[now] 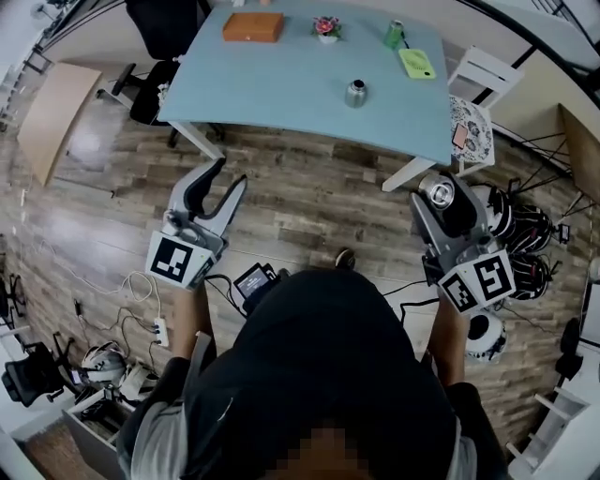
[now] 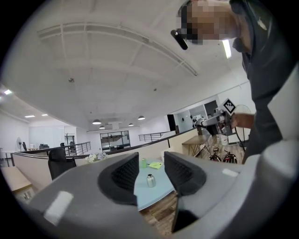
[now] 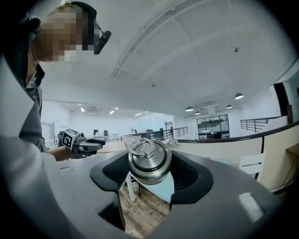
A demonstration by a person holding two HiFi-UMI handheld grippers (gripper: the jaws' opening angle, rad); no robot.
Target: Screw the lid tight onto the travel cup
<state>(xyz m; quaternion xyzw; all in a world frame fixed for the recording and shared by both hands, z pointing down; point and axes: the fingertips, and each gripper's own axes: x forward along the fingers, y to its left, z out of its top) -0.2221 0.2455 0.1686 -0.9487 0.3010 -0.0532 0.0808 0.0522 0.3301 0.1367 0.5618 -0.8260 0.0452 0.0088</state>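
Right gripper (image 3: pixel 150 175): jaws pinched on the steel lid (image 3: pixel 149 158), its ring handle facing the camera. Left gripper (image 2: pixel 151 172): jaws stood a little apart, nothing between them. Both grippers were over the wooden floor (image 1: pixel 309 192), well short of the table (image 1: pixel 281 94). The travel cup (image 1: pixel 355 93) stood upright on the table, right of centre. Farther back stood a green bottle (image 1: pixel 394 35), a flower pot (image 1: pixel 326 28) and, far left, a wooden box (image 1: pixel 252 26).
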